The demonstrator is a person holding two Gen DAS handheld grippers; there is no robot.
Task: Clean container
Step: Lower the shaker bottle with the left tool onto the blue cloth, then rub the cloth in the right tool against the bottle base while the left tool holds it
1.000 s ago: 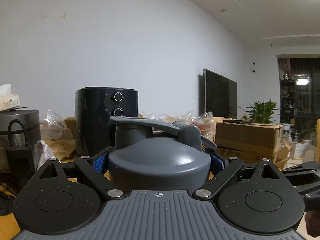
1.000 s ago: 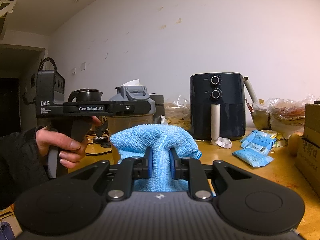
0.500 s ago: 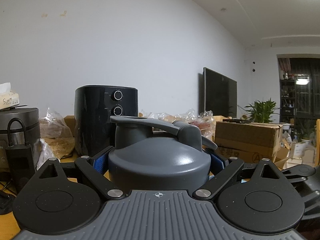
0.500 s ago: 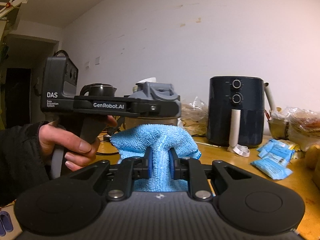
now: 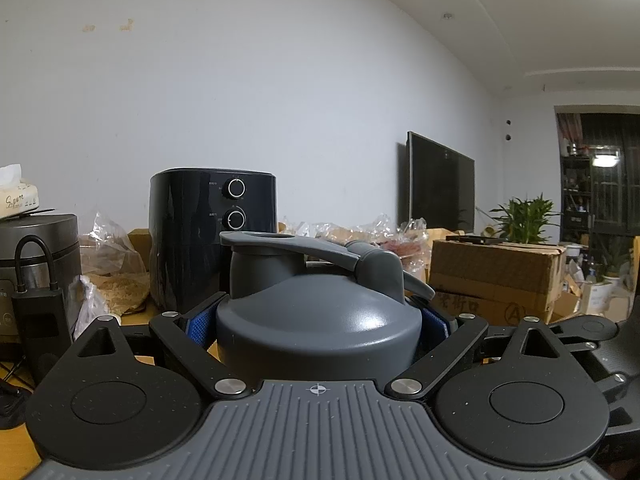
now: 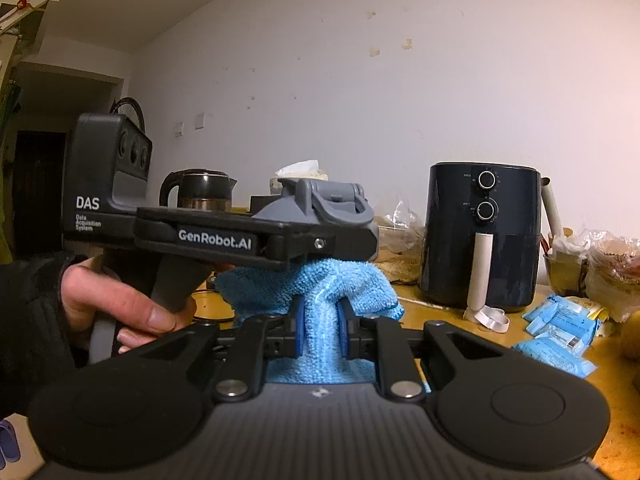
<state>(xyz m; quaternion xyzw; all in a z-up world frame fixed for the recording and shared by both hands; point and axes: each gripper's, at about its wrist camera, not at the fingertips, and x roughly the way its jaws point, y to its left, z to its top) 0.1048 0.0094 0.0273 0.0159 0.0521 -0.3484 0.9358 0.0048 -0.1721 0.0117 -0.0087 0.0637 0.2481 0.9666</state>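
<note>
A grey container with a domed lid and flip handle [image 5: 320, 320] fills the middle of the left wrist view, and my left gripper [image 5: 320, 326] is shut on it, blue pads against both sides. The right wrist view shows the same container's lid [image 6: 324, 200] above the left gripper's black body [image 6: 216, 236], which a hand [image 6: 116, 304] holds. My right gripper [image 6: 320, 332] is shut on a blue microfibre cloth [image 6: 320, 292], bunched up just below the container. The container's lower body is hidden.
A black air fryer [image 6: 484, 236] stands on the wooden table [image 6: 608, 364] to the right, with blue packets [image 6: 560, 336] beside it. A kettle [image 6: 200, 190], tissue box [image 5: 18, 196], plastic bags [image 5: 108, 264] and a cardboard box [image 5: 496, 272] crowd the back.
The right gripper with the cloth has moved closer to the left gripper, so the container now sits right above the cloth. The left gripper keeps the same hold on the container.
</note>
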